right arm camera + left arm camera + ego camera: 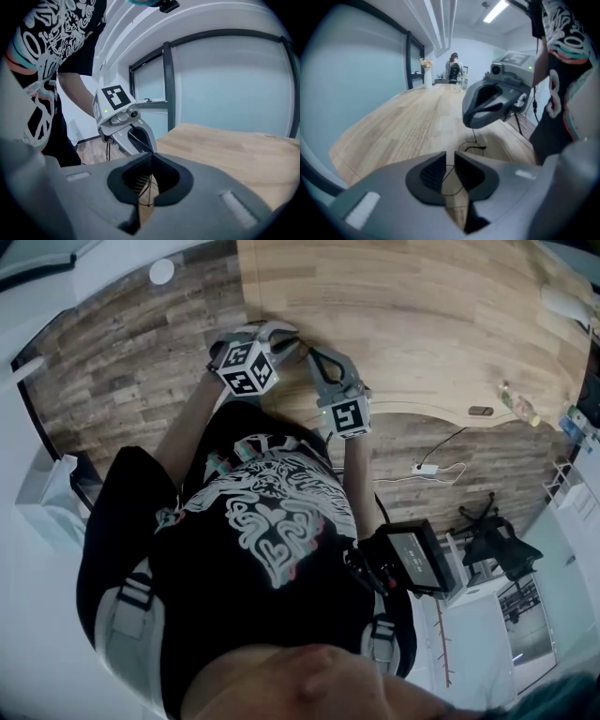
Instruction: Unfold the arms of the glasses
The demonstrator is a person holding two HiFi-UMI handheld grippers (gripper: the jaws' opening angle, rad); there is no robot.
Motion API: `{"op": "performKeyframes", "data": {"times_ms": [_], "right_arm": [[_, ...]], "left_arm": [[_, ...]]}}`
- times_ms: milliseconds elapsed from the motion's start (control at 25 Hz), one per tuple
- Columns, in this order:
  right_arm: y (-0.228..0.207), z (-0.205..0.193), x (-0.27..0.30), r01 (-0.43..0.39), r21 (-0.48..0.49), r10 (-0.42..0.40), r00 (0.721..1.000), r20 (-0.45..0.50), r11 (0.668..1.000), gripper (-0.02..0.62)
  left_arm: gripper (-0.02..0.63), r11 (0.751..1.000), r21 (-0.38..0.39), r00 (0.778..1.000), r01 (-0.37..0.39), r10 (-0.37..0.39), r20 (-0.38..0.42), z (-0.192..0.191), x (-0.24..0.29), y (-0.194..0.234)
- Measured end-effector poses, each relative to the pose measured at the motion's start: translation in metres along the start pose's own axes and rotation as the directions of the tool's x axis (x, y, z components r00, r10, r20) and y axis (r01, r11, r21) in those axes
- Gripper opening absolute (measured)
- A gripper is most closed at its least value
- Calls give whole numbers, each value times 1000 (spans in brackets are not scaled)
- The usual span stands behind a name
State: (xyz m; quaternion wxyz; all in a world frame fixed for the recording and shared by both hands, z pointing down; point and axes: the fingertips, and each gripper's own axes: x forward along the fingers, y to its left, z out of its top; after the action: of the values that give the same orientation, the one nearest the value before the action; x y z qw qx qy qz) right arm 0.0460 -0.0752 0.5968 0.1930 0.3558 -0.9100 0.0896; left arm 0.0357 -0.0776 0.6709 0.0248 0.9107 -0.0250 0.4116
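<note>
1. Where the left gripper (450, 161) and the right gripper (150, 161) meet nearly tip to tip over the edge of the wooden table (422, 324), the thin black wire glasses (478, 148) span the two sets of fingers.
2. Left gripper: the fingers are drawn almost together, and only a sliver of table shows between the ribbed pads (433, 171). A wire of the glasses crosses that sliver and is pinched there.
3. Right gripper: the fingers are pressed together at their tips on a fine wire of the glasses, which runs down between the pads.
4. Beyond the left fingertips, a further wire loop and a darker arm end lie just below the right gripper's fingertips.
5. Which part of the frame each gripper holds cannot be told.
</note>
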Motion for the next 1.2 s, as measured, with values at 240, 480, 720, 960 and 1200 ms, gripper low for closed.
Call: {"op": "performKeyframes", "data": {"times_ms": [240, 480, 720, 960, 1200], "right_arm": [[-3, -5, -4, -8, 9, 8, 1000, -19, 1000, 0], [-6, -11, -3, -14, -11, 14, 999, -31, 1000, 0], [-11, -10, -5, 1, 3, -1, 999, -42, 1000, 0], [-11, -12, -4, 0, 11, 1, 999, -38, 1000, 0], [-10, -14, -2, -8, -5, 8, 999, -32, 1000, 0]], "left_arm": [[18, 987, 140, 996, 79, -71, -60, 4, 8, -2], [29, 948, 221, 968, 231, -200, -154, 0, 21, -19], [29, 924, 254, 950, 285, -237, -202, 0, 28, -27], [29, 912, 282, 945, 298, -240, -223, 0, 38, -25], [29, 895, 331, 942, 298, -220, -253, -2, 43, -23]]}}
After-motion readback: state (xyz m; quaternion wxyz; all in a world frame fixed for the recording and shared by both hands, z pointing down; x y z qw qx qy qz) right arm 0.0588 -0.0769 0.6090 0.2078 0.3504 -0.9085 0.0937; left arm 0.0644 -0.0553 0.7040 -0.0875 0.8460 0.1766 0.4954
